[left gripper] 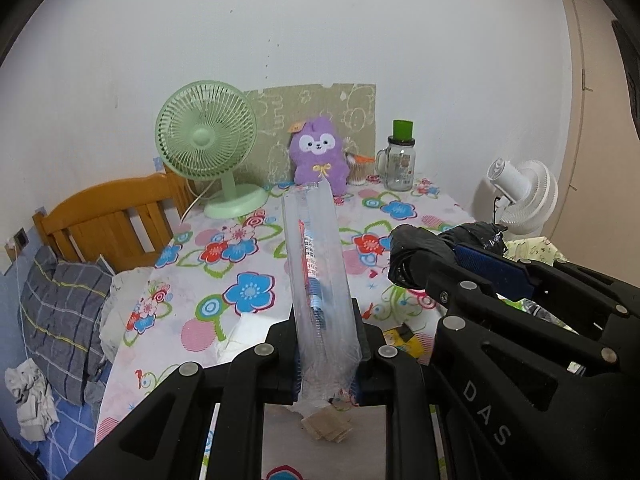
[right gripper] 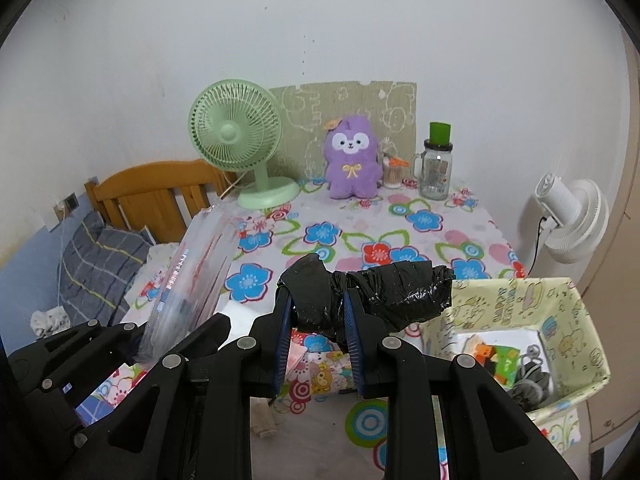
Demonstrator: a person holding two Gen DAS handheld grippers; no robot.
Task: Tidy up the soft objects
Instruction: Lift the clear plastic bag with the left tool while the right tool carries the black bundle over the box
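My left gripper (left gripper: 328, 356) is shut on a clear plastic packet (left gripper: 320, 272) with red and blue print, held on edge above the floral tablecloth (left gripper: 224, 264). The same packet (right gripper: 192, 276) shows at the left of the right wrist view. My right gripper (right gripper: 318, 332) is shut on a roll of black plastic bags (right gripper: 368, 296), lifted over the table; that black roll (left gripper: 432, 248) also appears at the right of the left wrist view. A purple plush toy (right gripper: 352, 160) sits upright at the back of the table against the wall.
A green desk fan (right gripper: 240, 140) stands left of the plush, a glass jar with a green lid (right gripper: 438, 164) to its right. An open patterned box (right gripper: 560, 320) holding small items stands at the right. A white fan (right gripper: 572, 216) and a wooden headboard (right gripper: 160, 196) flank the table.
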